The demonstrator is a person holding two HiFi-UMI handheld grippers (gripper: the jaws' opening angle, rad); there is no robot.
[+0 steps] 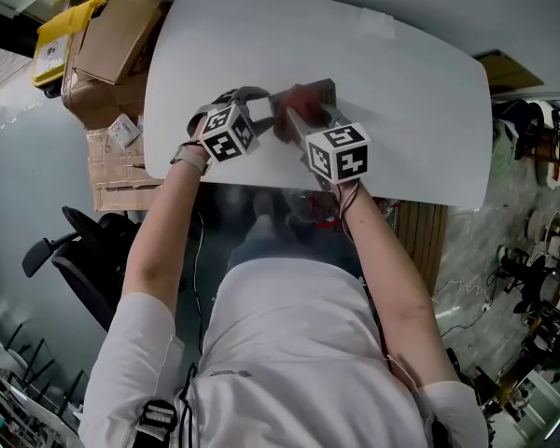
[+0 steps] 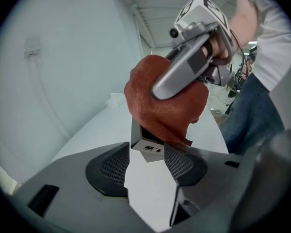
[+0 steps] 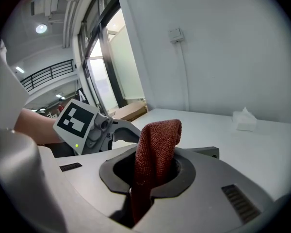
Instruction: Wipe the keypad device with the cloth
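Observation:
The grey keypad device (image 1: 323, 91) lies on the white table (image 1: 401, 91), mostly covered by a rust-red cloth (image 1: 293, 110). In the left gripper view the device's end with its small port (image 2: 148, 149) sits just beyond my left gripper (image 2: 148, 163). That gripper's jaws stand wide, and the pads (image 2: 111, 171) do not press on the device. My right gripper (image 3: 153, 174) is shut on the cloth (image 3: 157, 147), which bunches up out of the jaws. From the left gripper view, the right gripper (image 2: 184, 74) pushes the cloth (image 2: 162, 103) down onto the device's top.
Cardboard boxes (image 1: 112, 40) and a yellow item (image 1: 61, 26) are stacked off the table's left end. An office chair (image 1: 75, 250) stands by the person's left side. A crumpled white tissue (image 3: 245, 119) lies farther along the table, near the wall.

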